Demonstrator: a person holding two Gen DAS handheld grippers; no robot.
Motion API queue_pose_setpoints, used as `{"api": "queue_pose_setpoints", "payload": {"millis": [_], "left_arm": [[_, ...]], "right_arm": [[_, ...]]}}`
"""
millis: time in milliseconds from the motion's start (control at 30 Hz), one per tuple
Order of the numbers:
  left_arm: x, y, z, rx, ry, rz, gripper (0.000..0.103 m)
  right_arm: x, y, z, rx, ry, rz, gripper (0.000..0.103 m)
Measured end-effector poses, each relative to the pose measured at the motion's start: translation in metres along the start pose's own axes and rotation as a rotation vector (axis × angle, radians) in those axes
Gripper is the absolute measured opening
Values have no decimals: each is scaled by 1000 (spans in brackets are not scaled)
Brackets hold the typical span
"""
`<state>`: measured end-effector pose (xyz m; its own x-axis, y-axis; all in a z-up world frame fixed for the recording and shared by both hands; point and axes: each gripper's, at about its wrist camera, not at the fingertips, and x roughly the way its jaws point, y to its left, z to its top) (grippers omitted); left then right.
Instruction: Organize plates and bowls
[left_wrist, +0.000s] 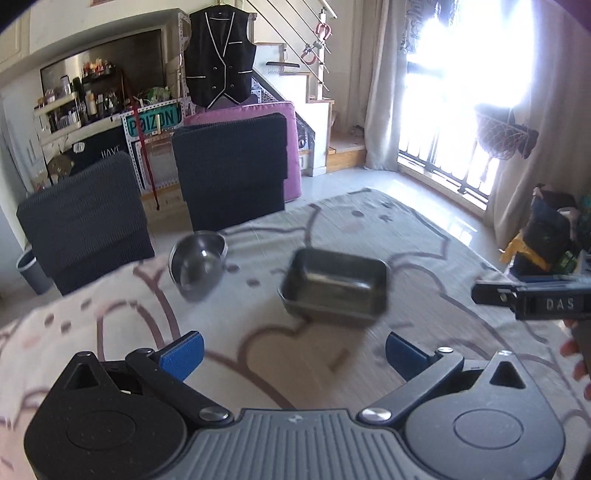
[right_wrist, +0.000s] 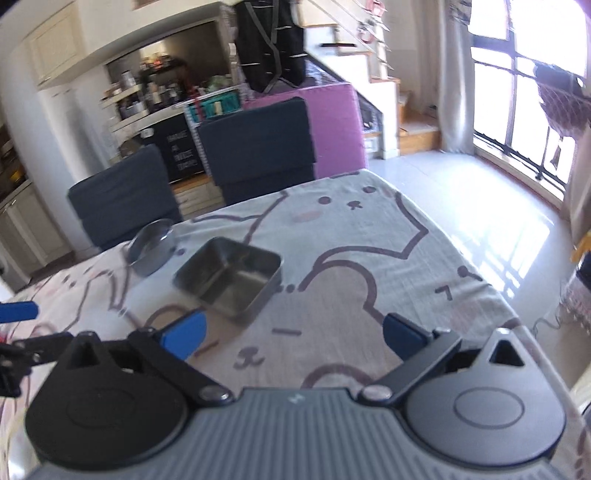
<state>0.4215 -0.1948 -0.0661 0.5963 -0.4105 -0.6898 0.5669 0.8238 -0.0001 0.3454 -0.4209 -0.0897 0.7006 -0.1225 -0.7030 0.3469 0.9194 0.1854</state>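
A round steel bowl (left_wrist: 198, 264) sits near the table's far left edge, with a rectangular steel dish (left_wrist: 334, 286) to its right on the cartoon-print cloth. My left gripper (left_wrist: 293, 352) hovers above the cloth short of both, blue pads wide apart and nothing between them. In the right wrist view the round bowl (right_wrist: 151, 245) and the rectangular dish (right_wrist: 229, 278) lie ahead and to the left. My right gripper (right_wrist: 293, 338) stands open and empty, back from the dish. The right gripper's black finger (left_wrist: 532, 299) pokes in at the left view's right edge.
Two dark chairs (left_wrist: 231, 168) (left_wrist: 85, 225) stand at the table's far side, a pink cushion (left_wrist: 290, 147) behind them. The table's right edge (right_wrist: 491, 280) drops to a glossy floor by a bright window. The left gripper's blue fingertip (right_wrist: 18, 311) shows at the right view's left edge.
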Motion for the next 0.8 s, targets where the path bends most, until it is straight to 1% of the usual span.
{"api": "queue_pose_setpoints", "payload": {"millis": [133, 233, 367, 500, 567, 667, 800], "left_arm": [[34, 13, 21, 36, -11, 24, 103], [63, 21, 33, 70, -17, 40, 103], [106, 28, 45, 54, -15, 34, 103], [144, 28, 50, 59, 13, 35, 103], [158, 26, 49, 69, 33, 36, 103], [172, 25, 44, 92, 53, 36, 103], [183, 27, 39, 119, 77, 65, 103]], "right_arm": [[37, -6, 12, 94, 44, -12, 103], [61, -8, 16, 138, 67, -33, 103], [86, -9, 19, 168, 76, -49, 103], [106, -6, 26, 206, 84, -12, 103], [113, -2, 28, 203, 93, -6, 103], [127, 10, 26, 159, 116, -24, 103], [144, 18, 21, 125, 166, -25, 103]]}}
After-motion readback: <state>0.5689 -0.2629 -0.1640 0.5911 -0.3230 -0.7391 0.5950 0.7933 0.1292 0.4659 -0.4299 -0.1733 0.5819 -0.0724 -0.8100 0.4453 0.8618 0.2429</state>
